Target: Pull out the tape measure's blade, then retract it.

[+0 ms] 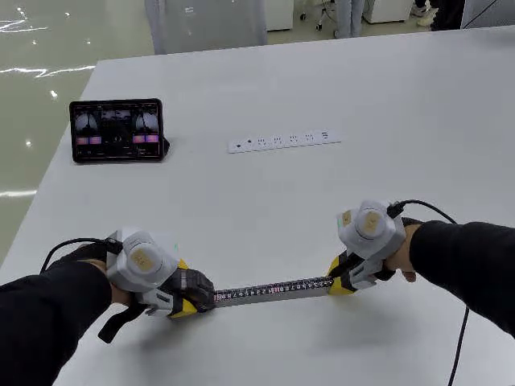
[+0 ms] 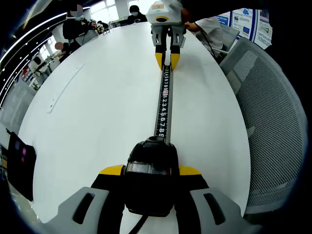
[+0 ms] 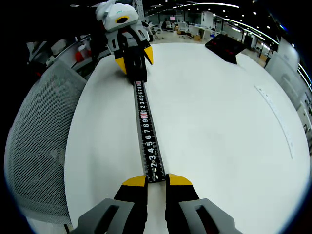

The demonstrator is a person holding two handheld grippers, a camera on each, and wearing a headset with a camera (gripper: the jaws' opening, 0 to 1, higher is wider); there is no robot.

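Note:
The black tape measure case (image 2: 152, 170) sits clamped between the yellow-tipped jaws of my left gripper (image 2: 150, 170), low on the white table (image 1: 265, 193). In the head view that case (image 1: 191, 289) is at the lower left with the left gripper (image 1: 187, 296) around it. Its blade (image 1: 273, 289) runs out flat to the right, numbers up. My right gripper (image 3: 156, 180) is shut on the blade's end (image 3: 155, 171); in the head view the right gripper (image 1: 341, 280) sits at the lower right. The blade (image 2: 163, 105) stretches straight between both grippers.
A black tablet (image 1: 117, 129) with a lit screen lies at the far left of the table. A white power strip (image 1: 283, 141) lies across the middle. A grey mesh chair (image 2: 273, 117) stands beside the table's near edge. People sit at the far end.

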